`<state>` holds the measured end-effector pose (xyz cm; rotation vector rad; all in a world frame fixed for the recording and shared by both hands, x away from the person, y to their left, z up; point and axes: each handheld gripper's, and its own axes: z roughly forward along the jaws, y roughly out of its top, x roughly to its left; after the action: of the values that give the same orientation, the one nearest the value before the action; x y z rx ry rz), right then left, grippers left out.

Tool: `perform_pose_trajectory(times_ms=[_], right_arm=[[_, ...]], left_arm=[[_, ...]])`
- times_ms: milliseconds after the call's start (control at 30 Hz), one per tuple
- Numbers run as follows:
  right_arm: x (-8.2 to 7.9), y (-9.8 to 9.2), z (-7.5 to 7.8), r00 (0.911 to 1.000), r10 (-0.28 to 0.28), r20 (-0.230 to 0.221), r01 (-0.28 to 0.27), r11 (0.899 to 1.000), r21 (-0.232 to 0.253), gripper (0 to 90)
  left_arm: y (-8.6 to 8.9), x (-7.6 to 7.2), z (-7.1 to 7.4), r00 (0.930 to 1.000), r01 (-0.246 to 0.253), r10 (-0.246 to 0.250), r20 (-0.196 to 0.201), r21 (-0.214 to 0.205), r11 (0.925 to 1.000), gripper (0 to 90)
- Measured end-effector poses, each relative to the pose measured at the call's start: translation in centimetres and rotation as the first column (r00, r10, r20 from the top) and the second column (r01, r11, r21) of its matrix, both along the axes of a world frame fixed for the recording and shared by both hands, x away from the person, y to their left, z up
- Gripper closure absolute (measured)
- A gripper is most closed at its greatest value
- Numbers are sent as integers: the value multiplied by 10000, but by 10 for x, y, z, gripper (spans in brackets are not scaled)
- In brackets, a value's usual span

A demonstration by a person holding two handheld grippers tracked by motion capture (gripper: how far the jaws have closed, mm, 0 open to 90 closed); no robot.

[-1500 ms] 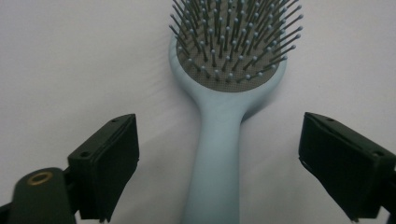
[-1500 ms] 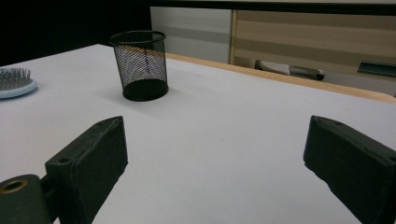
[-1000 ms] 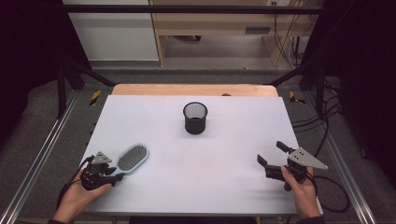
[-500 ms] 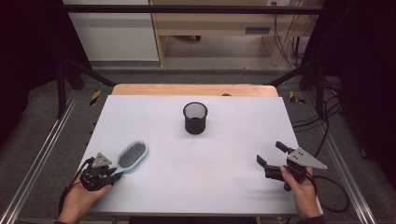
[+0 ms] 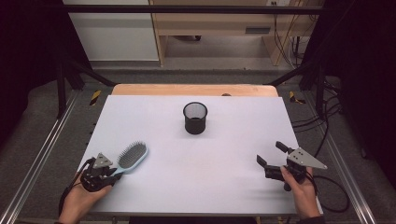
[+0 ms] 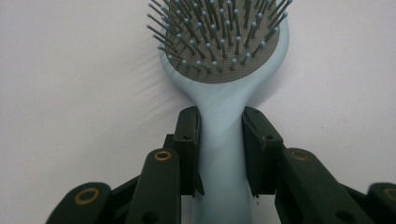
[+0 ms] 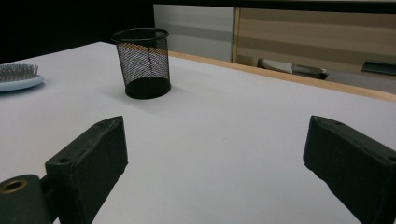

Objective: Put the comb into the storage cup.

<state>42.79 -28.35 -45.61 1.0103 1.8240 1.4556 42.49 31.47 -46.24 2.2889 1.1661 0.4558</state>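
A light-blue hairbrush [image 5: 132, 156] lies bristles-up near the table's front left corner. My left gripper [image 5: 114, 173] is shut on its handle. In the left gripper view both black jaws press against the handle's sides, with the brush head [image 6: 219, 42] just beyond the left gripper [image 6: 222, 135]. A black mesh cup [image 5: 195, 118] stands upright at the middle back of the table. My right gripper [image 5: 269, 152] hovers open near the front right edge, holding nothing. The right gripper [image 7: 217, 140] points toward the cup [image 7: 142, 63], with the brush [image 7: 16, 77] far off to the left.
The white table top [image 5: 210, 186] has a wooden strip [image 5: 194, 89] along its back edge. Metal rails [image 5: 42, 154] run along both sides. A cable [image 5: 334, 191] trails from the right gripper off the table's right side.
The hairbrush and my left gripper have shifted very slightly toward the left. The right gripper and the cup have stayed where they were.
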Motion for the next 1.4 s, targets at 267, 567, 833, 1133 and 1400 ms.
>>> perform_pose_trajectory(times_ms=[267,567,833,1133,1400], right_arm=[[0,0,0,10000,13,-10,-13,10000,-11,66],[0,0,0,10000,34,-4,-34,10000,-16,66],[1,1,0,10000,84,-2,-84,10000,-45,66],[0,2,0,9999,120,-25,-120,9999,-66,66],[0,1,0,9999,102,-10,-102,9999,2,65]], left_arm=[[0,1,0,9999,-49,48,-109,-95,9999,688],[1,0,0,9999,-82,77,-141,-299,9995,673],[-2,-3,-2,9999,-96,93,-67,-339,9994,637],[-6,-7,-4,9991,-328,335,255,-270,9991,687],[-8,-8,-3,9983,-412,419,397,-194,9990,691]])
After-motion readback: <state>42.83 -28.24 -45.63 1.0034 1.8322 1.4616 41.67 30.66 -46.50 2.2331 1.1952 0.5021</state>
